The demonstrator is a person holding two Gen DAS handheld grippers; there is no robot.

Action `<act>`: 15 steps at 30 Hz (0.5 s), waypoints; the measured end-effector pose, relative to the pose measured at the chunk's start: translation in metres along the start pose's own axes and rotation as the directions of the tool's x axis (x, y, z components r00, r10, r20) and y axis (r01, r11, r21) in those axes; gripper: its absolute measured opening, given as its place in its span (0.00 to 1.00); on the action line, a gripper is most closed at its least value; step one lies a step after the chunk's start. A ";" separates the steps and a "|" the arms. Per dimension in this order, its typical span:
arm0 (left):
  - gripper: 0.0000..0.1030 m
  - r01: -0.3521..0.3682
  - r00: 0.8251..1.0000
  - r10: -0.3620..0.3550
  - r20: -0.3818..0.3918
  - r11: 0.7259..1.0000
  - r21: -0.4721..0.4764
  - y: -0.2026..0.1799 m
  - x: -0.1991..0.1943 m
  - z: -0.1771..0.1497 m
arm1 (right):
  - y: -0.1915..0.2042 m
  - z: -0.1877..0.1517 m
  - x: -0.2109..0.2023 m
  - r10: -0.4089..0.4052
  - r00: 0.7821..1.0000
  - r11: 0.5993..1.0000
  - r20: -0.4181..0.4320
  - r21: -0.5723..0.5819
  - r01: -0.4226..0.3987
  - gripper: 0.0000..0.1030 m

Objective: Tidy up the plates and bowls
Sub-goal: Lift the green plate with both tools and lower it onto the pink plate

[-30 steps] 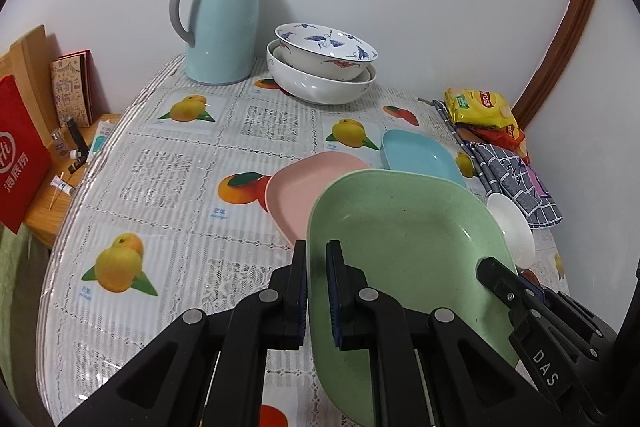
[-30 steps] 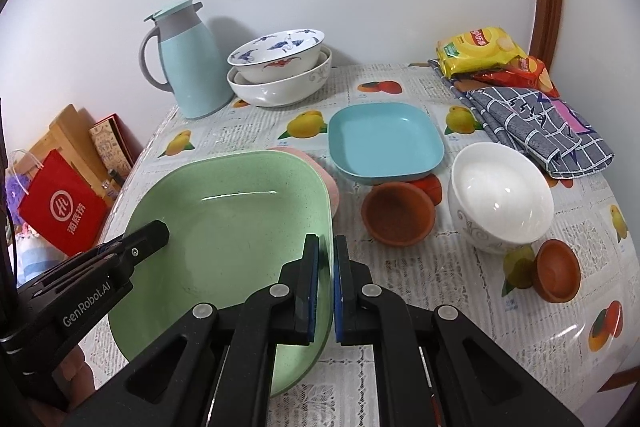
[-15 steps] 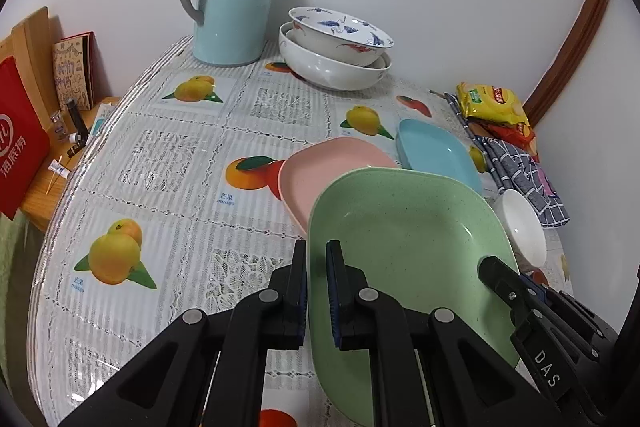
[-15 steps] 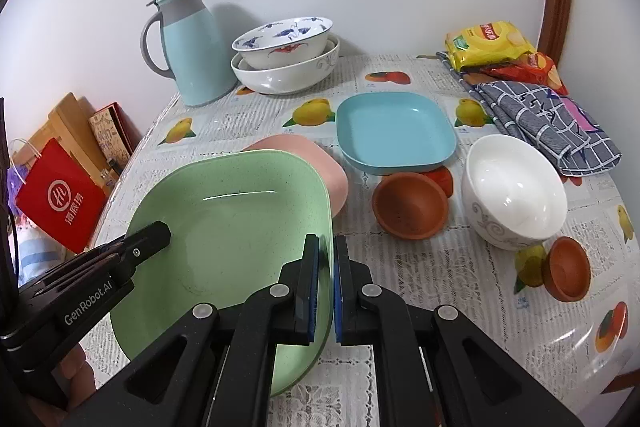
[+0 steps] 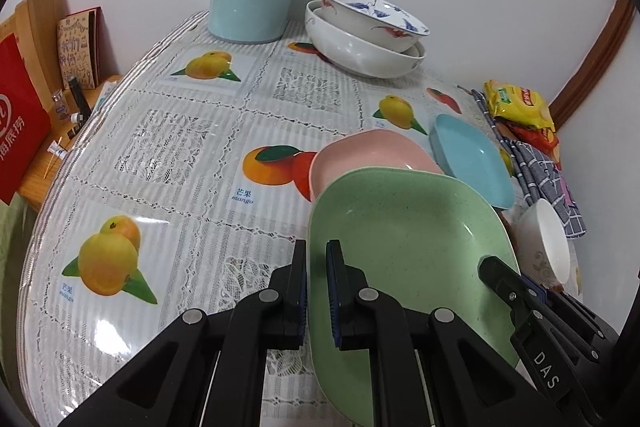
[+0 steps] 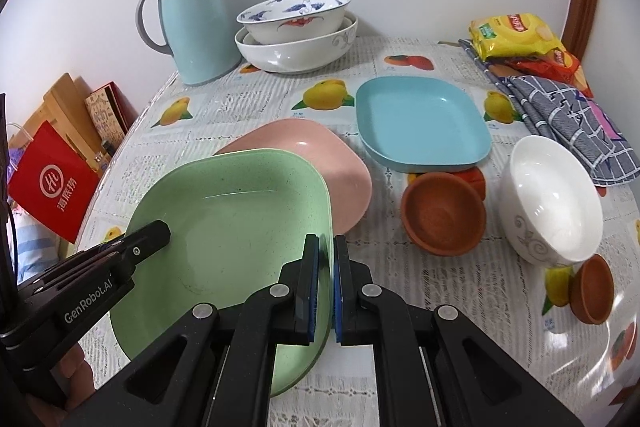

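Note:
Both grippers hold a green plate [image 5: 404, 239] by opposite rims. My left gripper [image 5: 317, 259] is shut on its left rim; my right gripper [image 6: 326, 255] is shut on its right rim. The green plate [image 6: 232, 227] hangs above the table and overlaps the near part of a pink plate [image 6: 320, 155]. A blue plate [image 6: 420, 123] lies behind and to the right of the pink plate. A brown bowl [image 6: 442, 213], a white bowl [image 6: 554, 199] and a small brown dish [image 6: 592, 289] sit at the right. Two stacked patterned bowls [image 6: 296, 31] stand at the back.
A light blue thermos jug [image 6: 192, 23] stands at the back left. Snack packets [image 6: 516, 37] and a checked cloth [image 6: 568, 119] lie at the back right. A red bag [image 6: 52, 183] and wooden boards are beyond the table's left edge.
Both grippers and the green plate have moved forward, toward the pink plate. The green plate now covers more of the pink plate's near edge.

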State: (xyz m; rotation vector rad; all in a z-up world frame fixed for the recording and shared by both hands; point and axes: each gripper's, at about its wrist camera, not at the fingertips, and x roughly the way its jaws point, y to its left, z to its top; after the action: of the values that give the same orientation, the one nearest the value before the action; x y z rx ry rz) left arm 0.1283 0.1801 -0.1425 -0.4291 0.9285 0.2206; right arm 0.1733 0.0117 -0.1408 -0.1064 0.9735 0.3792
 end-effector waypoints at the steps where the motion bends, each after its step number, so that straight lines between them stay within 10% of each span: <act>1: 0.09 -0.003 1.000 0.003 -0.003 1.000 -0.002 0.000 0.003 0.001 | 0.000 0.001 0.003 0.000 1.000 1.000 -0.004 -0.003 0.000 0.06; 15: 0.09 -0.019 1.000 0.019 -0.014 1.000 -0.021 0.001 0.022 0.018 | 0.001 0.024 0.028 0.013 1.000 1.000 -0.024 -0.027 -0.014 0.06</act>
State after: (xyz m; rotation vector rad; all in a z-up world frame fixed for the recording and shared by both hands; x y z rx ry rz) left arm 0.1537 0.1891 -0.1507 -0.4418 0.9449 0.2454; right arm 0.2058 0.0261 -0.1507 -0.1297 0.9932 0.4044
